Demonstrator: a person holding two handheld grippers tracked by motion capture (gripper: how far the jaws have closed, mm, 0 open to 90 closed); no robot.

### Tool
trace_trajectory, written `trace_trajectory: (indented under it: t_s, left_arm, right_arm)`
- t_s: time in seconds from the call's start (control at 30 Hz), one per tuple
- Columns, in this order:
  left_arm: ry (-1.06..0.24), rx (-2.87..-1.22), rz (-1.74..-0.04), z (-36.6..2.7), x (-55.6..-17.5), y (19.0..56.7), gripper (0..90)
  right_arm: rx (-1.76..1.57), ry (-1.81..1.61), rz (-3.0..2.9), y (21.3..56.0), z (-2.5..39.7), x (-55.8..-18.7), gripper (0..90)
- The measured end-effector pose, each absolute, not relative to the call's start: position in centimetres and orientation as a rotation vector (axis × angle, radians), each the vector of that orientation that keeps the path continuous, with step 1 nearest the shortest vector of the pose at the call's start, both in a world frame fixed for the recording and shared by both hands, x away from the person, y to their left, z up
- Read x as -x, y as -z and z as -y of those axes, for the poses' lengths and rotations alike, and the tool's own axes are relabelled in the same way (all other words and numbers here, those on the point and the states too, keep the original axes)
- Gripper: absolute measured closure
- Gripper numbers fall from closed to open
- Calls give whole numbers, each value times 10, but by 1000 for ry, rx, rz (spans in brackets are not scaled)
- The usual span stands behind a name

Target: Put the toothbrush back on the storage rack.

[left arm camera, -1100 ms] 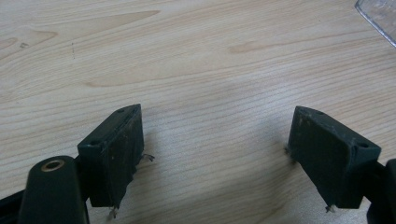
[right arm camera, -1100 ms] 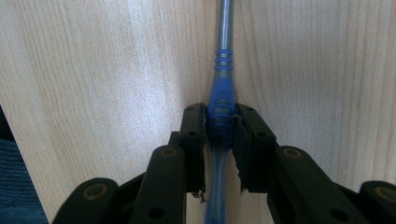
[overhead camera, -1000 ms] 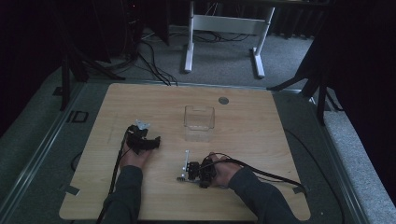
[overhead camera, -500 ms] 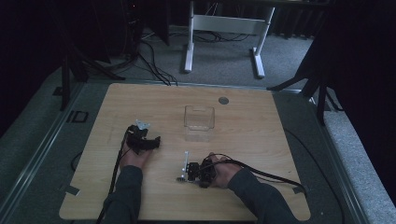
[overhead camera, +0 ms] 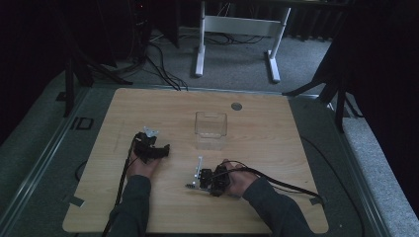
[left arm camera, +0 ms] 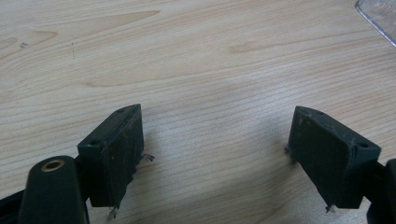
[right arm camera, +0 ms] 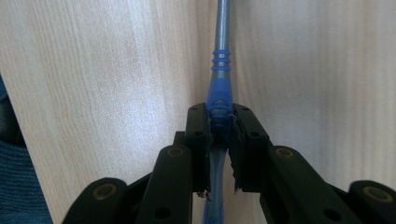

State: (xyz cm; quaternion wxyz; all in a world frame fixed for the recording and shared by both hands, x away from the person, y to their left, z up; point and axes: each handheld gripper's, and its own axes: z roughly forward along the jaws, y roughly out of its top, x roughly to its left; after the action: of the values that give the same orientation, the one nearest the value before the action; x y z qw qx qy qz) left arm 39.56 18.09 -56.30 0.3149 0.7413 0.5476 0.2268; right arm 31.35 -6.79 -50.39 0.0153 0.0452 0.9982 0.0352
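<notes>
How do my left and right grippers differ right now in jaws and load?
The left gripper has its jaws wide apart with bare table between them; the right gripper has its jaws closed on a blue pen. In the high view, the left gripper sits nearer the clear box than the right gripper does. Both are low over the wooden table, with black jaws.

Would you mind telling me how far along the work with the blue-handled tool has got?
Done: the right hand-held gripper is shut on the blue-handled tool, which looks to lie low on the table. In hand: that grip. Left: lifting it, probably toward the clear container, which looks empty. The left hand-held gripper is open over bare wood.
</notes>
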Motion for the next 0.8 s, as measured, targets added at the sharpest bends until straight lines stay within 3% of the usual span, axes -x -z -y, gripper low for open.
trace_trajectory:
  t_s: [0.8]
  left_arm:
    - [-597, -1953, -1443, -181, -396, 563, 186]
  right_arm:
    - [-361, -415, -2987, 459, 87, -331, 783]
